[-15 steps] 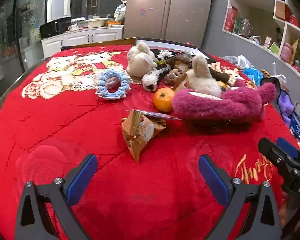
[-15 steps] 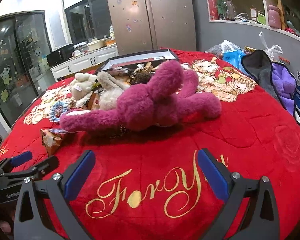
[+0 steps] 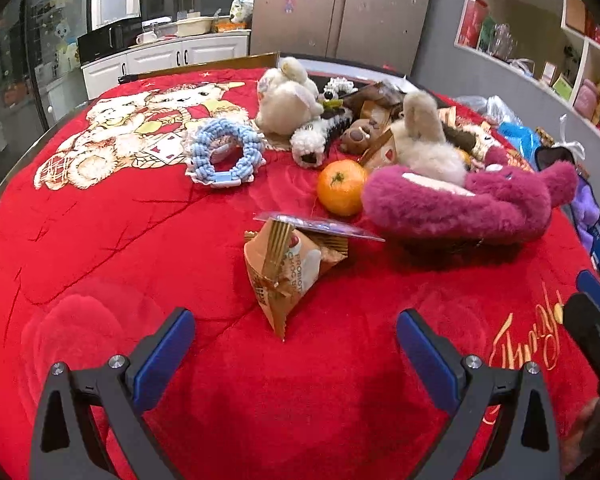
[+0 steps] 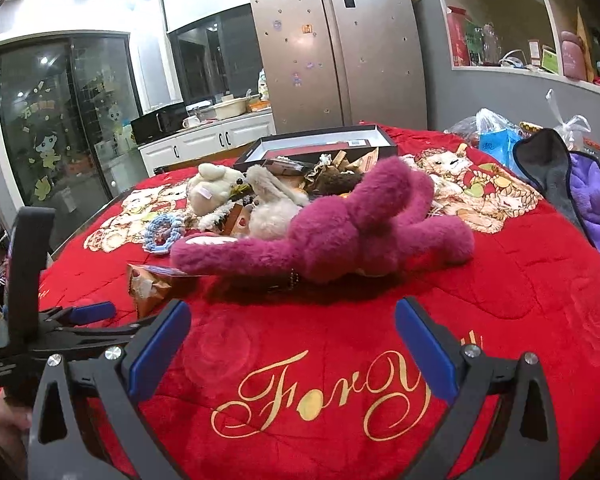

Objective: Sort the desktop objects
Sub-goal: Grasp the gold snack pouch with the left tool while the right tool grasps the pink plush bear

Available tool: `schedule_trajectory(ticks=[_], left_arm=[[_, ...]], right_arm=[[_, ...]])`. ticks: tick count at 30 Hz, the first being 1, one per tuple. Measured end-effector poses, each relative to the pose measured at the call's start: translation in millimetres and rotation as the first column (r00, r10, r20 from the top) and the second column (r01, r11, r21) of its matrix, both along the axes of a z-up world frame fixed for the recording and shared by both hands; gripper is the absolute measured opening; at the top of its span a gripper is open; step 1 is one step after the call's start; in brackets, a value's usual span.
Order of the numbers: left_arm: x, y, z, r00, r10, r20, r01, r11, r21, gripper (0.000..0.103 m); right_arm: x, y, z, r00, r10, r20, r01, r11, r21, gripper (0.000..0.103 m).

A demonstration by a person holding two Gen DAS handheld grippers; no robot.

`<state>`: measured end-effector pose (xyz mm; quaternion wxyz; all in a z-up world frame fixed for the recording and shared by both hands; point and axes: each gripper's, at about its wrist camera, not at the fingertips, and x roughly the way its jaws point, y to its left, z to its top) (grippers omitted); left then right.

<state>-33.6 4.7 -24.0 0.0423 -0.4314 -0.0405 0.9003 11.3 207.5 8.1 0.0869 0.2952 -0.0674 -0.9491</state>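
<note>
Your left gripper (image 3: pixel 292 340) has its fingers wide apart and nothing is between them. It hangs over bare red cloth (image 3: pixel 100 240), tilted down toward the surface. Just ahead of its fingertips lies the snack packet (image 3: pixel 284 264), with its pointed corner toward you; it does not touch the fingers. To the left of the packet the cloth is free up to the blue ring (image 3: pixel 224 152), so there you have open room. To the right, the pink plush (image 3: pixel 460 204) lies across a dark basket, and the orange (image 3: pixel 340 188) sits touching the plush's near end. Behind them, the white plush (image 3: pixel 288 100) and other small toys are crowded together with no gaps between.

Your right gripper (image 4: pixel 292 344) is also spread fully and holds nothing. Under it is free cloth with the gold lettering (image 4: pixel 328 396). The pink plush (image 4: pixel 340 232) lies ahead, well apart from the fingertips. The left gripper (image 4: pixel 84 316) shows low at the left side of this view, near the packet (image 4: pixel 148 284), so the room between your two grippers is narrow there.

On the far side, a black box (image 4: pixel 320 144) stands open at the back edge of the surface. On the right edge lie a grey and purple cloth (image 4: pixel 572 180) and plastic bags (image 4: pixel 496 136), and the red cloth curves down there. The near edge is hidden under the grippers.
</note>
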Motion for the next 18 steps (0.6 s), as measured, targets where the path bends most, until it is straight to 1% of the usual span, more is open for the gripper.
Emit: schedule_trajectory(ticks=[5, 9, 14, 18], left_arm=[[-13.8, 2.2, -3.0, 1.0, -0.008, 0.027, 0.008, 1.0, 0.001, 0.103], [-22.4, 5.0, -2.3, 1.0, -0.015, 0.022, 0.015, 1.0, -0.003, 0.103], [-35.4, 8.7, -6.5, 0.999, -0.011, 0.043, 0.013, 0.999, -0.046, 0.103], [-39.2, 9.1, -8.5, 0.999, -0.004, 0.043, 0.007, 0.998, -0.067, 0.103]], right_arm=[[-6.6, 6.9, -4.7, 0.999, 0.012, 0.039, -0.011, 0.999, -0.047, 0.103], [-7.3, 9.4, -5.9, 0.999, 0.014, 0.041, -0.012, 0.998, -0.068, 0.103], [-8.5, 12.5, -7.7, 0.999, 0.011, 0.053, -0.007, 0.996, -0.088, 0.103], [-11.3, 13.9, -9.7, 0.998, 0.015, 0.068, -0.008, 0.995, -0.099, 0.103]])
